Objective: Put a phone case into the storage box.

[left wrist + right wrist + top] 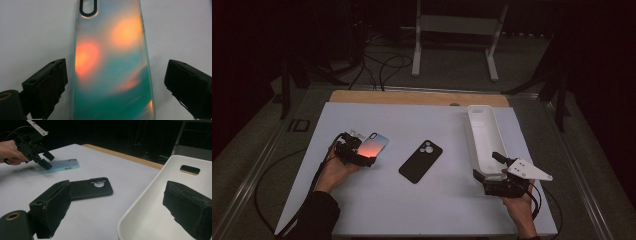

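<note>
An iridescent orange-and-teal phone case (377, 144) lies flat on the white board, left of centre. My left gripper (357, 152) hovers over its near end, open. In the left gripper view the case (112, 62) lies between the two black jaws, with a gap on each side. A black phone case (421, 161) lies at the board's middle, camera cutout up. My right gripper (486, 166) is open at the near end of the long white tray (484, 135). In the right gripper view (117, 190) one jaw stands inside the tray (155, 202) and the other outside its wall.
The white board (362, 200) rests on a wooden tabletop whose far edge (412, 96) shows behind it. Cables trail from both grippers off the near edge. A white stand's legs (417, 50) are on the dark floor beyond. The tray is empty.
</note>
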A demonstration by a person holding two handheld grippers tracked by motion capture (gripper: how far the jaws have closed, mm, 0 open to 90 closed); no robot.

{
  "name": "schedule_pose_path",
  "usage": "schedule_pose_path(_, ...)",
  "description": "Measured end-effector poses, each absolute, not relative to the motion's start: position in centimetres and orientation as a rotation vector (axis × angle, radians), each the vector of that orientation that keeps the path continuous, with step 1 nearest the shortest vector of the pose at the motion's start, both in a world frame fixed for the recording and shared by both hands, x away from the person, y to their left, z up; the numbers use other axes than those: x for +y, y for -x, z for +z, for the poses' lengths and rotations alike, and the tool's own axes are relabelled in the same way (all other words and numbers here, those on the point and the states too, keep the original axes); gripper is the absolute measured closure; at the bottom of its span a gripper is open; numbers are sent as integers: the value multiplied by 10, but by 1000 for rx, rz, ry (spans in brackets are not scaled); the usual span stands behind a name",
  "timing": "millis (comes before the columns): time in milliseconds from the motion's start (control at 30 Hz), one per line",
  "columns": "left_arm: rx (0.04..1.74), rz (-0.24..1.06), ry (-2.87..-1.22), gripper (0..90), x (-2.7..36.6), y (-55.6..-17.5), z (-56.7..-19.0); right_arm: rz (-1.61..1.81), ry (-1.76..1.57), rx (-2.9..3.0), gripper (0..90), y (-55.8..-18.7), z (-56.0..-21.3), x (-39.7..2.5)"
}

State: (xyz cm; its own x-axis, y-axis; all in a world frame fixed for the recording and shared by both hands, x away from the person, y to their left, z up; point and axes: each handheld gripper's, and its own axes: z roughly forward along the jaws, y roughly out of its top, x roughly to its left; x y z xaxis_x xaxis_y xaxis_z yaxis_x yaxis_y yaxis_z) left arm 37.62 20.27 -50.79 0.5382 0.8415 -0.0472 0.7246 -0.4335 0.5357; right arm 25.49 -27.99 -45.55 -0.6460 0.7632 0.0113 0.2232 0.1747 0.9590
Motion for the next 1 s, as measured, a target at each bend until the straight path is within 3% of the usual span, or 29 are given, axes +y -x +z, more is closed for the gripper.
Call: schedule_pose_path(1000,1280,306,-2344,161,202,-377,-514,1484,-926,1982,78,-256,-456,-280)
